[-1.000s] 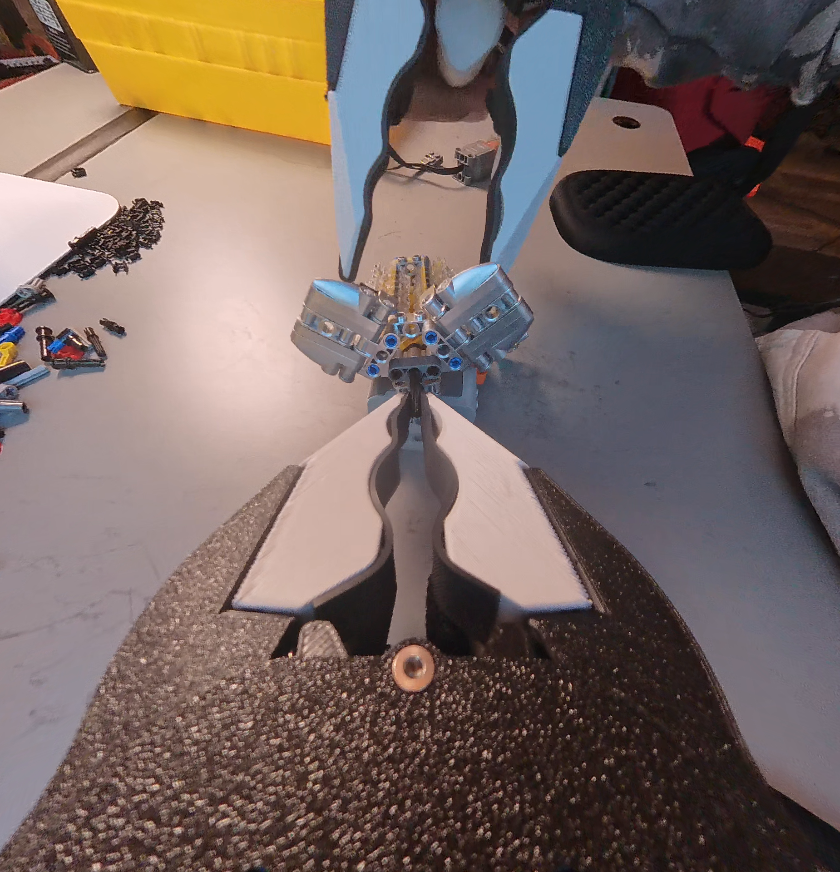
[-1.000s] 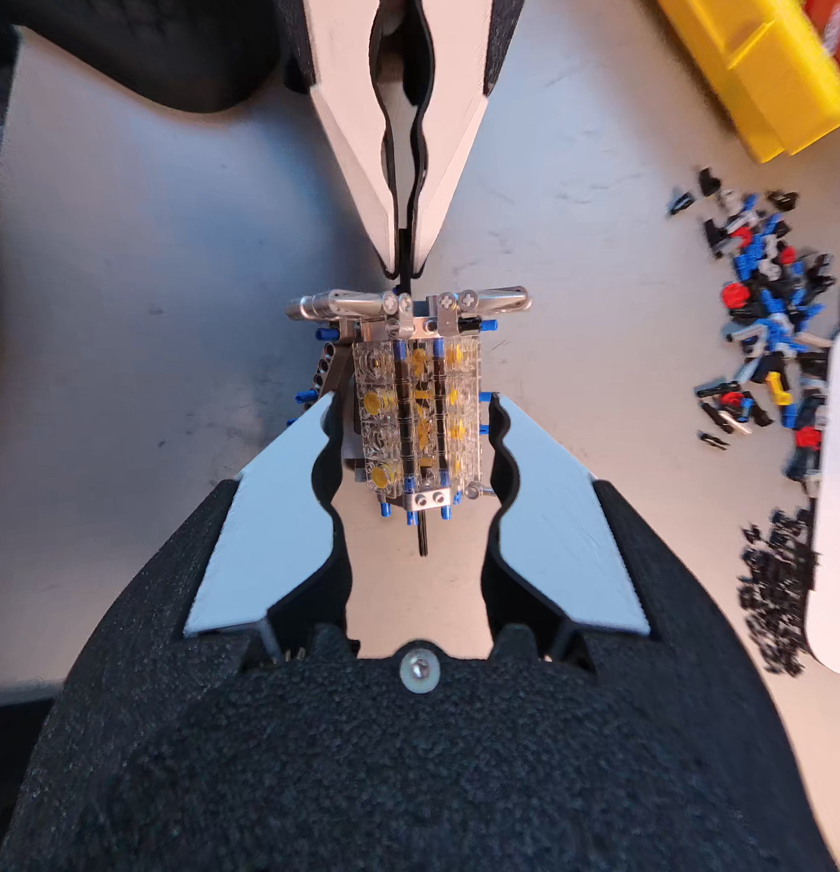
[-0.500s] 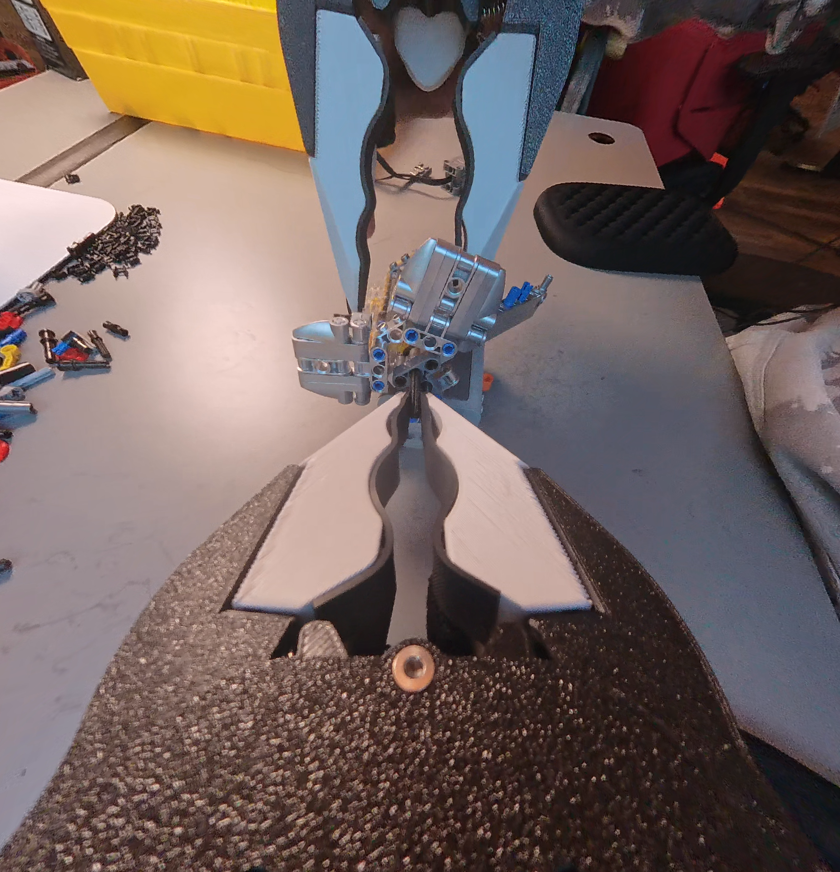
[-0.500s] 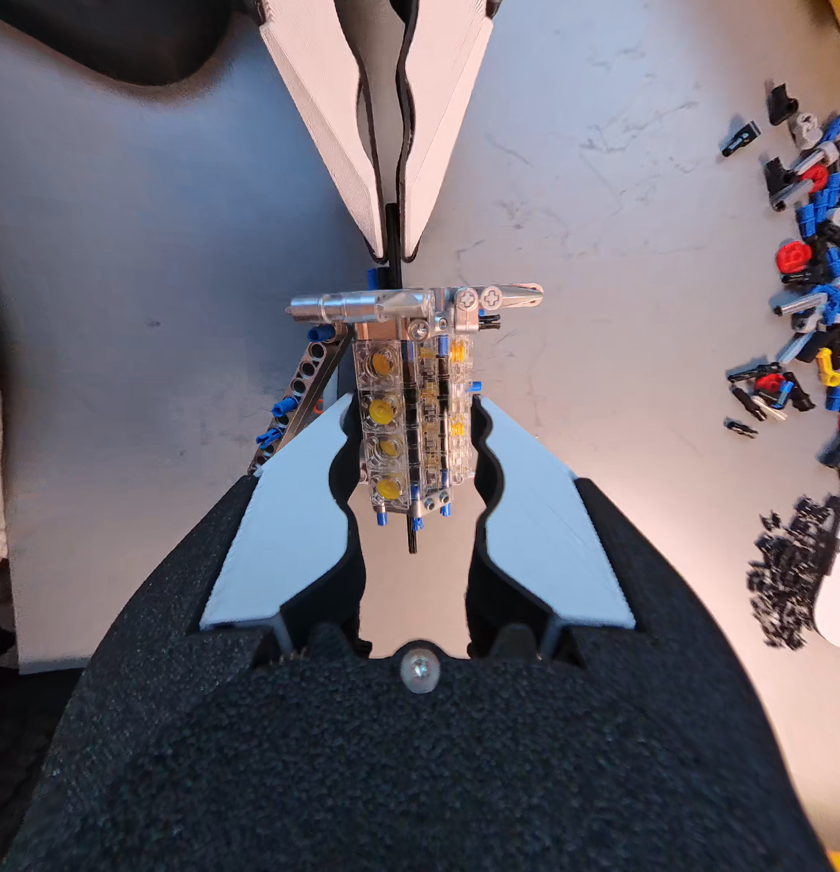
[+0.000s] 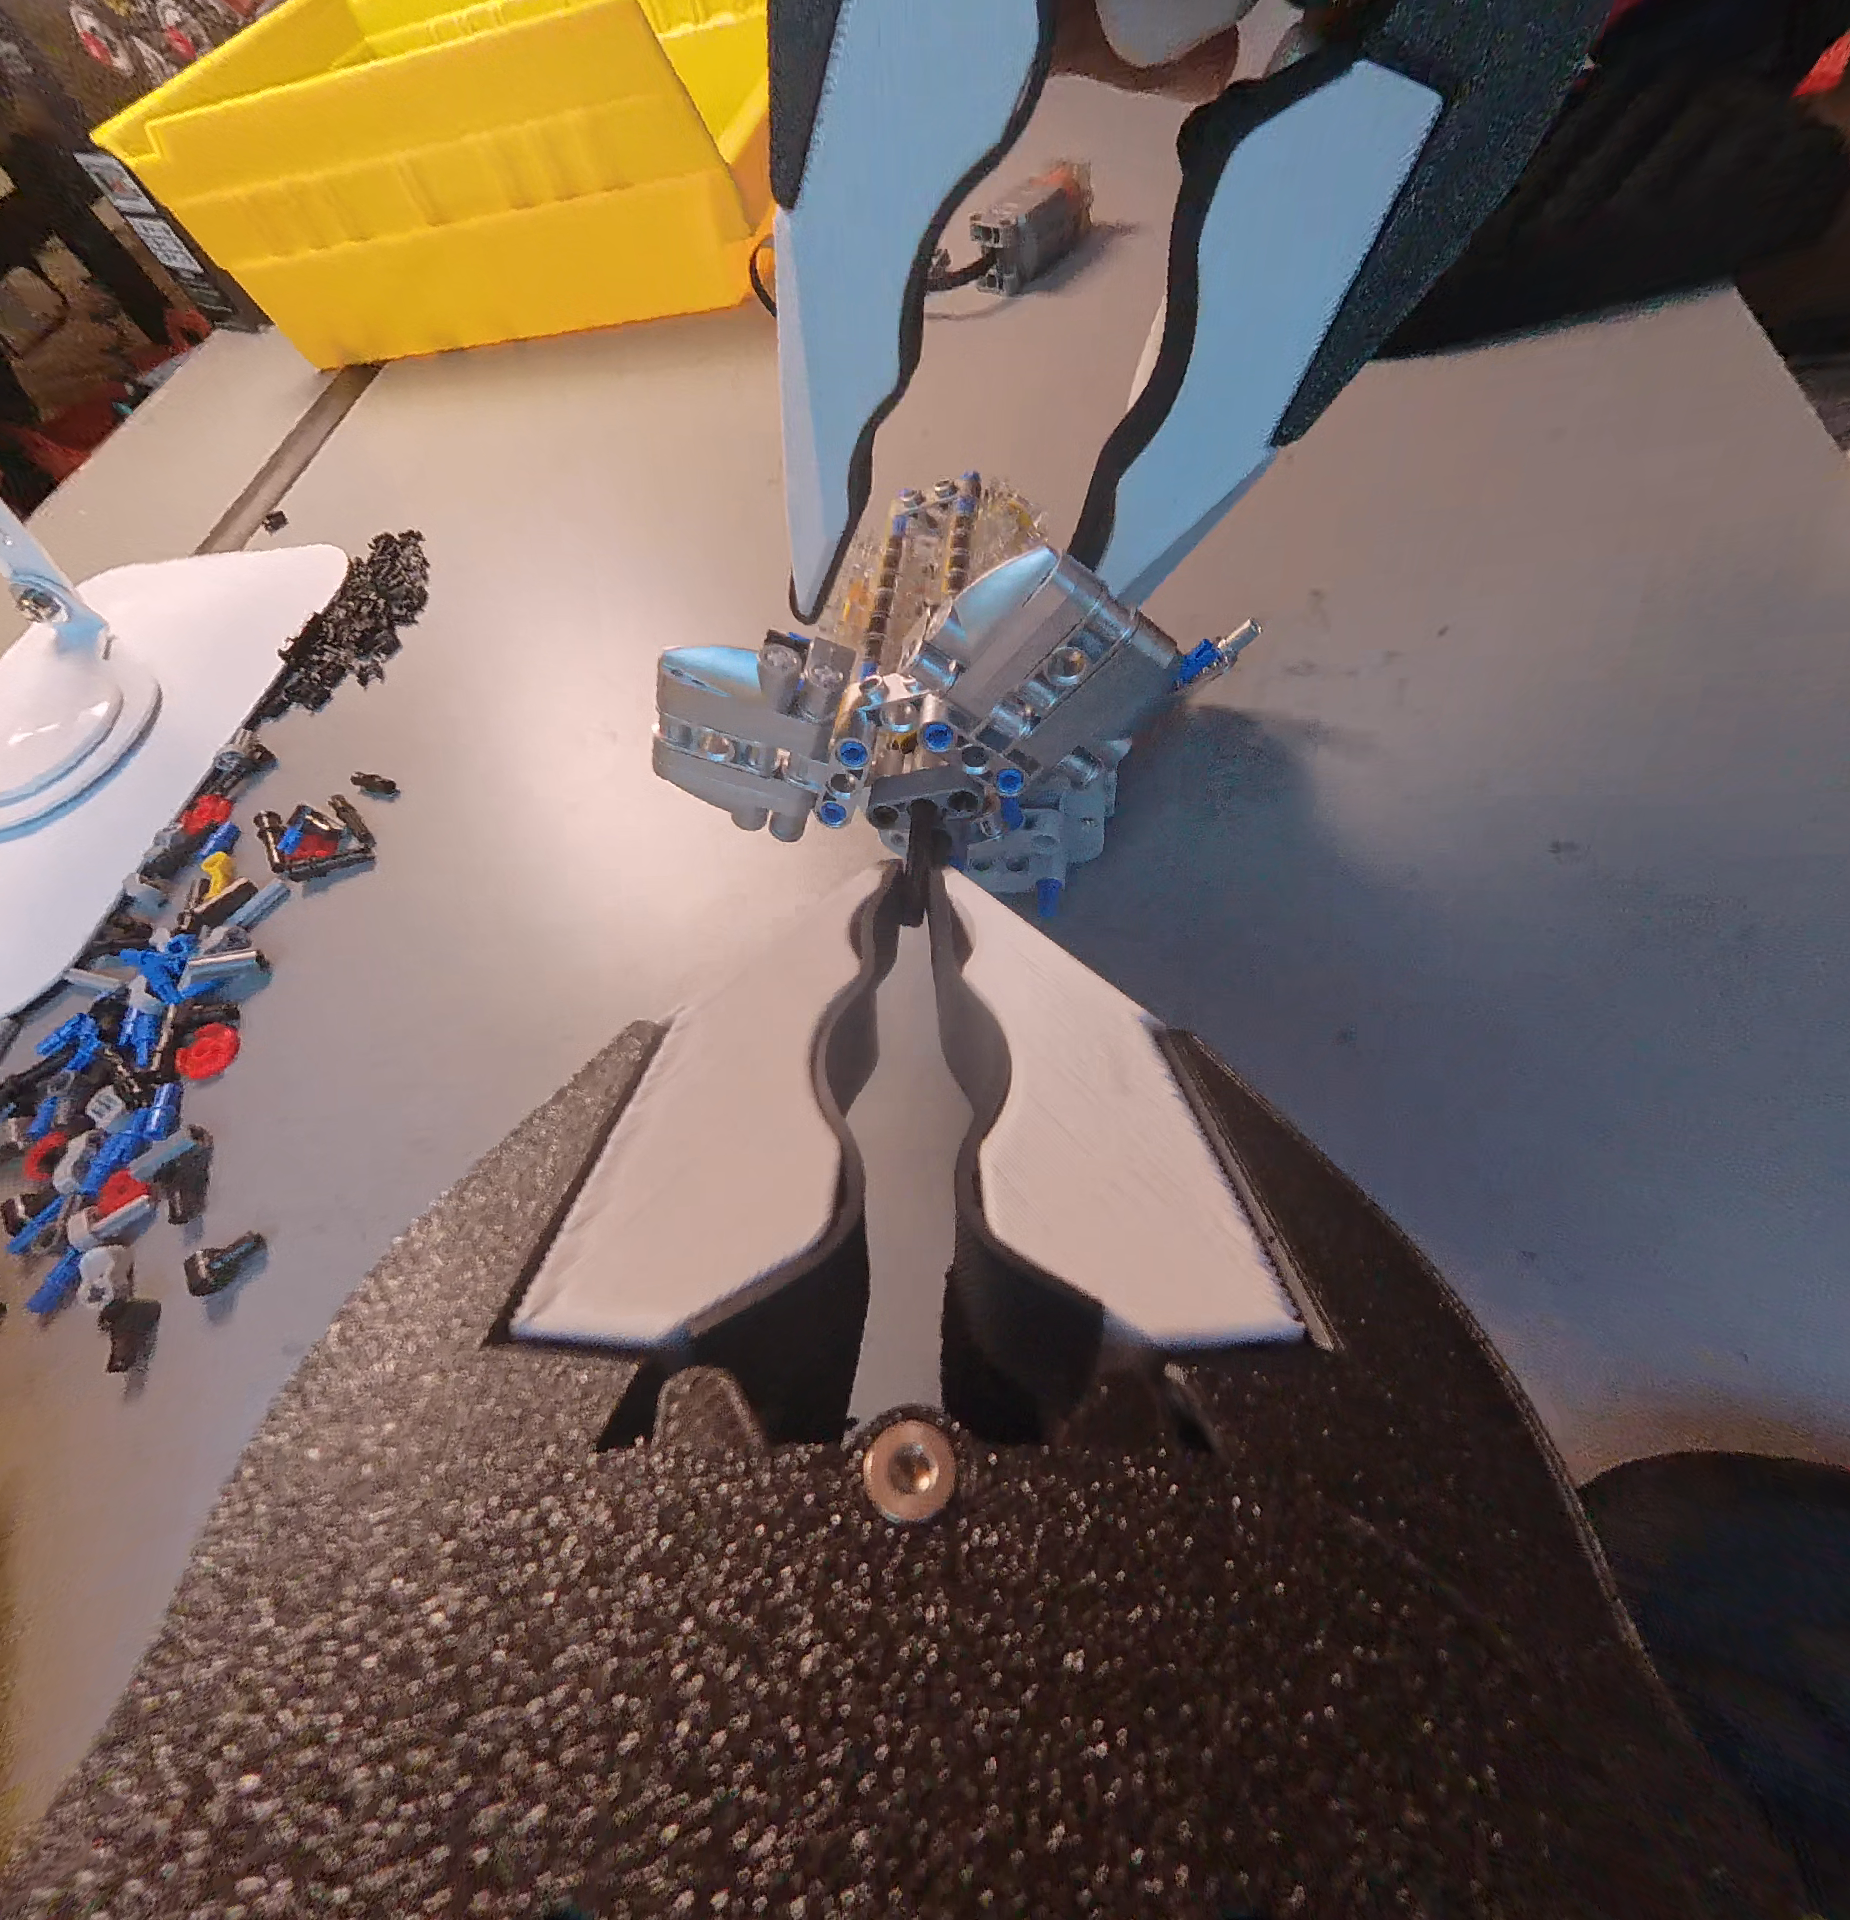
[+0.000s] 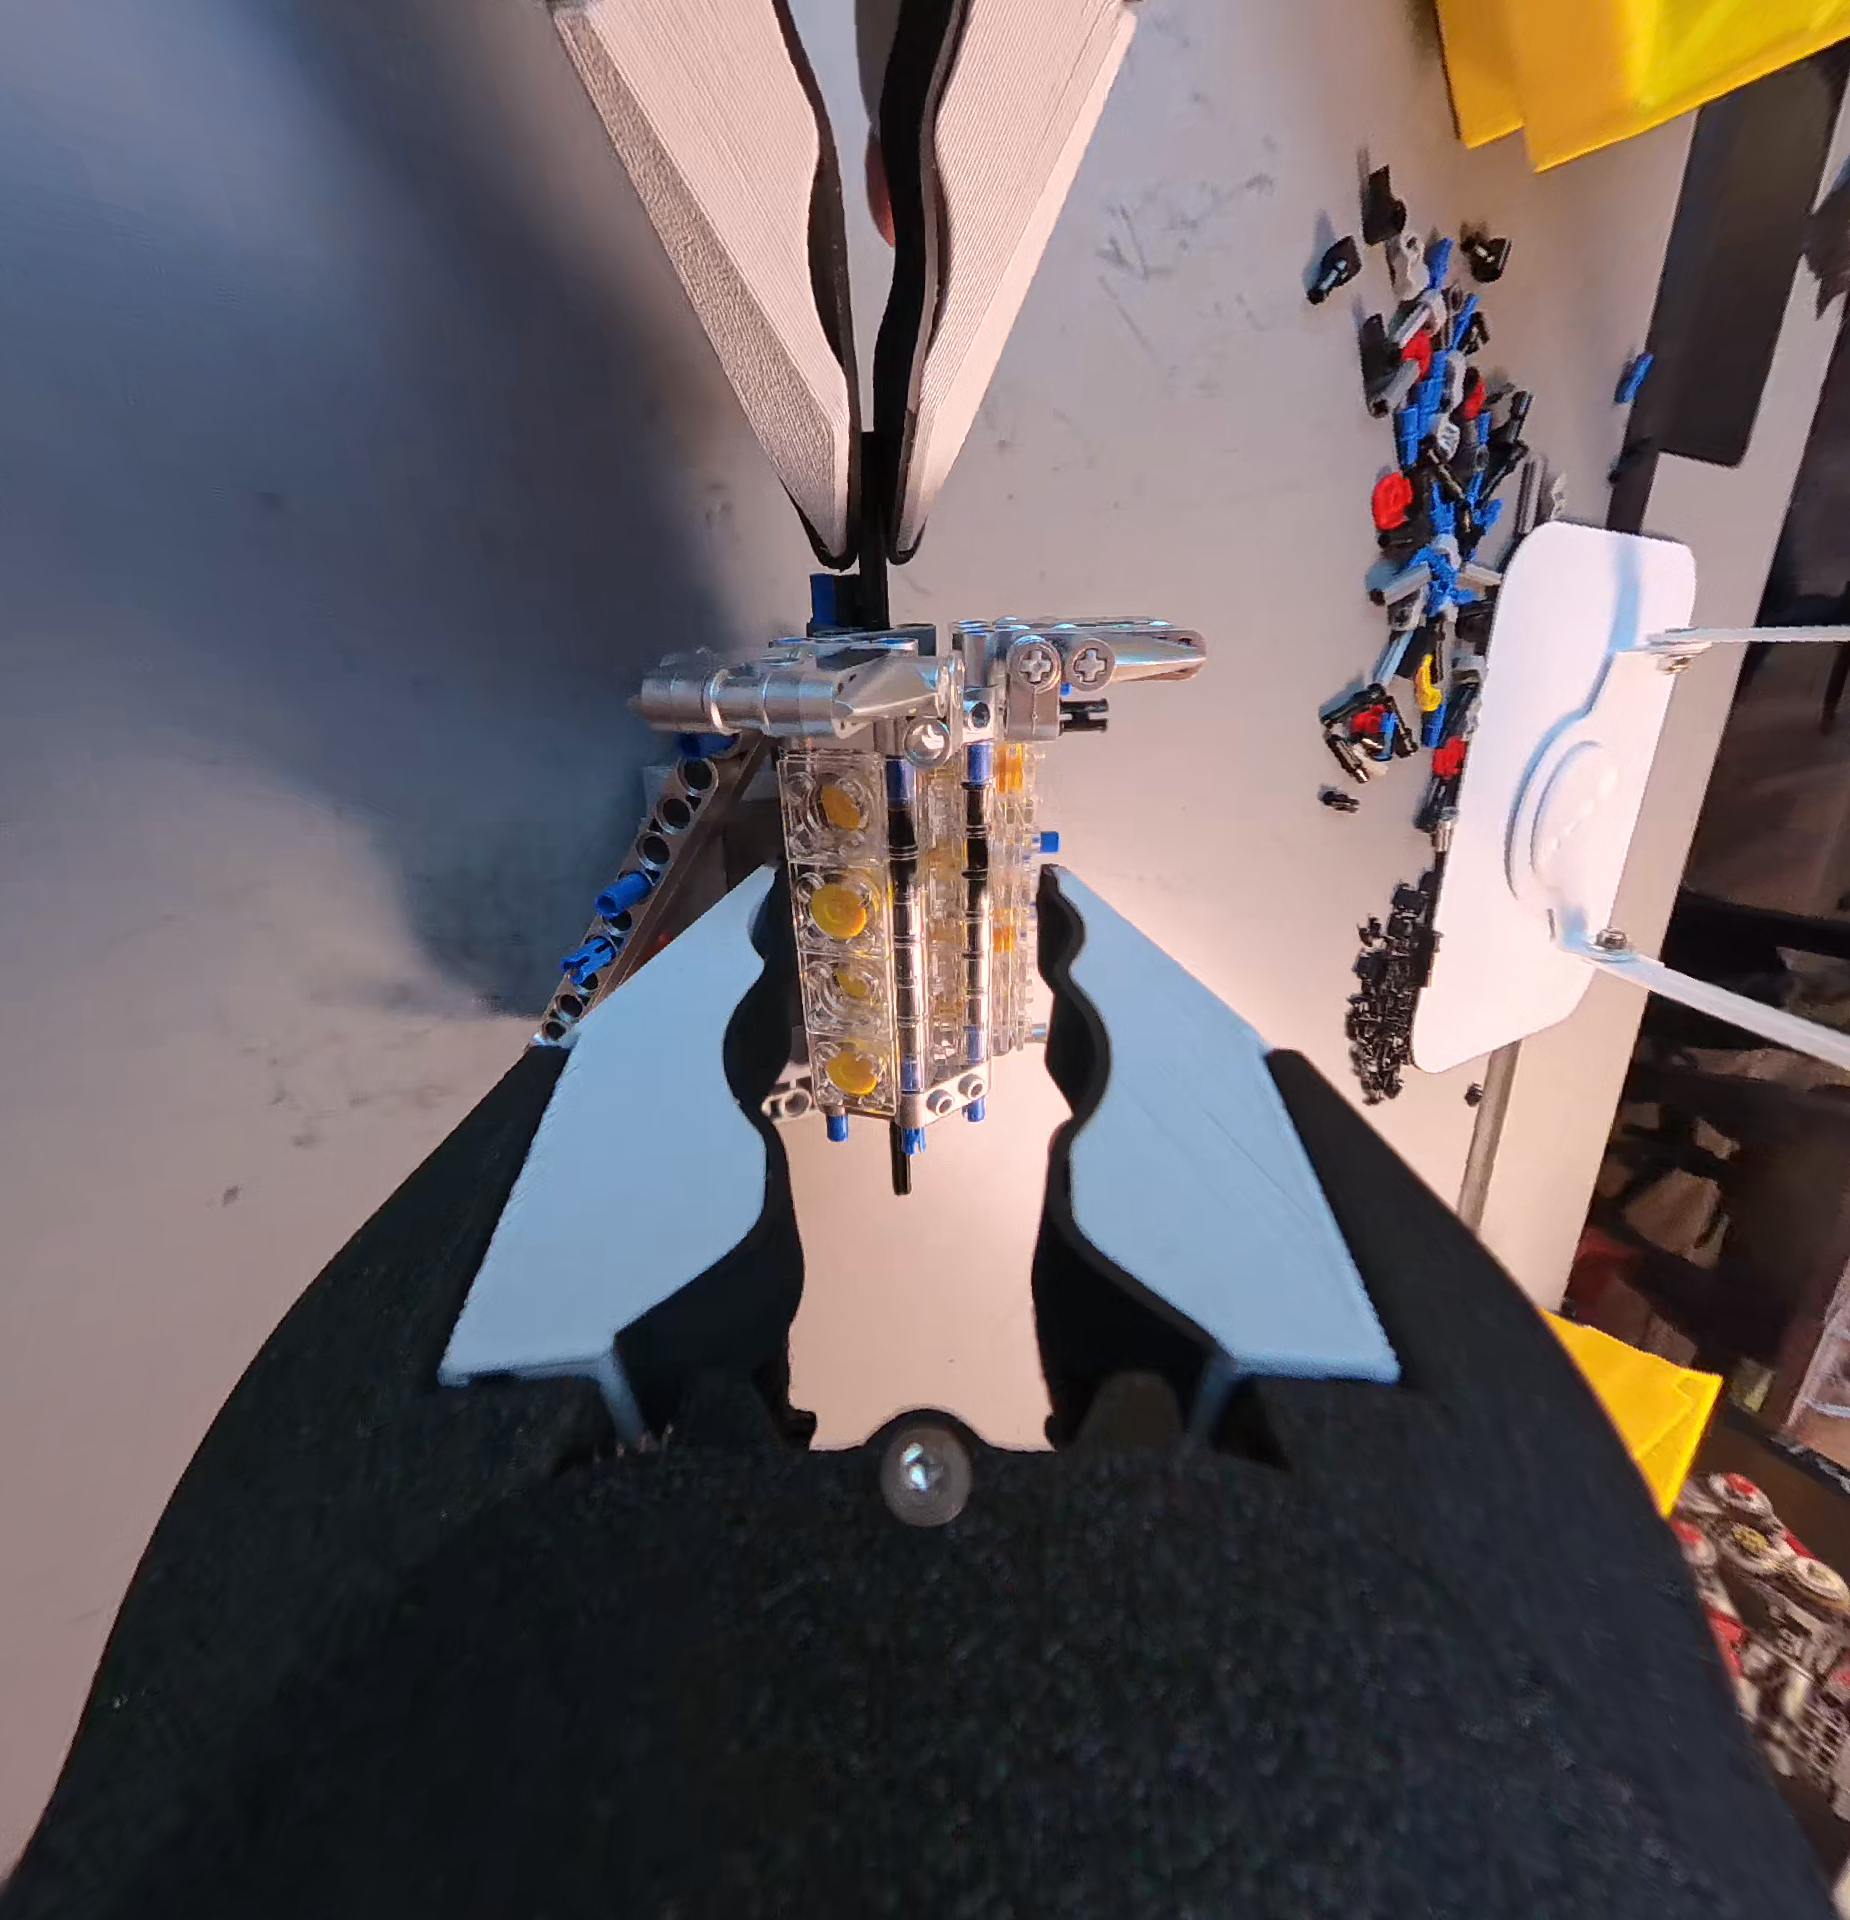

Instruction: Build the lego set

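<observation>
A glossy silver-and-clear plastic brick model (image 5: 900,717) sits on a smooth matt grey table (image 5: 1420,831) beside a rough-grained black claw (image 5: 913,904).

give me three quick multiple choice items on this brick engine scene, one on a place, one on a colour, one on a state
1. Where do the loose small parts lie in the left wrist view?
A. left of the engine model
B. inside the bin
C. on the model

2. What colour is the bin at the back of the table?
A. red
B. yellow
C. green

3. How does the left gripper stand?
A. wide open over the table
B. shut on the black axle
C. out of view

Answers:
1 A, the parts lie scattered left of the engine model.
2 B, its walls are plainly yellow.
3 B, its tips pinch the black axle at the model's front, while the right gripper brackets the clear cylinder block.
</observation>
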Demonstrator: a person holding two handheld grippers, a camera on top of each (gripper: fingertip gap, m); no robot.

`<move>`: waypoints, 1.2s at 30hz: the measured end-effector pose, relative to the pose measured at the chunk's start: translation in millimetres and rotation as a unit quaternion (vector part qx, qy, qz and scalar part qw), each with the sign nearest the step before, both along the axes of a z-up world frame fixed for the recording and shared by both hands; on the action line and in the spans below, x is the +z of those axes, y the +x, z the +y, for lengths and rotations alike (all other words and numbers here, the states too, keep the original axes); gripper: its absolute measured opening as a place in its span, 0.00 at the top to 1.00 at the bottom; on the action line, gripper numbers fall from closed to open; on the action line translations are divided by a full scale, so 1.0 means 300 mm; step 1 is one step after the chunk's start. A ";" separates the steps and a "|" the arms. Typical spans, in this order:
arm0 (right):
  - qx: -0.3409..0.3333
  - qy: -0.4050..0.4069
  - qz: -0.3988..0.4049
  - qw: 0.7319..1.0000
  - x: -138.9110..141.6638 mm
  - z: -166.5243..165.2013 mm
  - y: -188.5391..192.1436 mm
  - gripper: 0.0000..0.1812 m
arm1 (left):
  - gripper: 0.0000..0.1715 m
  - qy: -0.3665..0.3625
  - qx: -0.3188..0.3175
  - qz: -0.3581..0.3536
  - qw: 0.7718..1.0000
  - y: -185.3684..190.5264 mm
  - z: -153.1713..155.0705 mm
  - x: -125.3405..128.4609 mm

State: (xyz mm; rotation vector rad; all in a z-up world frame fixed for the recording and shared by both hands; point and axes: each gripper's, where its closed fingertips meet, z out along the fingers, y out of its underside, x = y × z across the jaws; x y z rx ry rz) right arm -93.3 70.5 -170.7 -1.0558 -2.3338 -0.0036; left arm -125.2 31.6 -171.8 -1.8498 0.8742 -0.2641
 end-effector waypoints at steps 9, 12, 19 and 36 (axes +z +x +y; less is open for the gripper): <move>0.097 -0.154 -0.103 0.978 -0.020 -0.010 0.007 0.63 | 0.99 0.040 -0.019 0.037 0.998 0.014 -0.007 -0.003; 0.108 -0.183 -0.149 0.966 -0.043 -0.002 0.008 0.63 | 0.99 0.051 -0.022 0.046 0.997 0.015 -0.008 -0.005; 0.091 -0.198 -0.147 0.965 -0.032 0.021 -0.010 0.76 | 0.99 0.056 -0.004 0.077 0.995 -0.010 0.009 -0.024; 0.044 -0.183 -0.072 0.979 0.072 -0.014 0.046 0.76 | 0.98 0.113 -0.011 -0.002 0.994 0.041 -0.008 0.102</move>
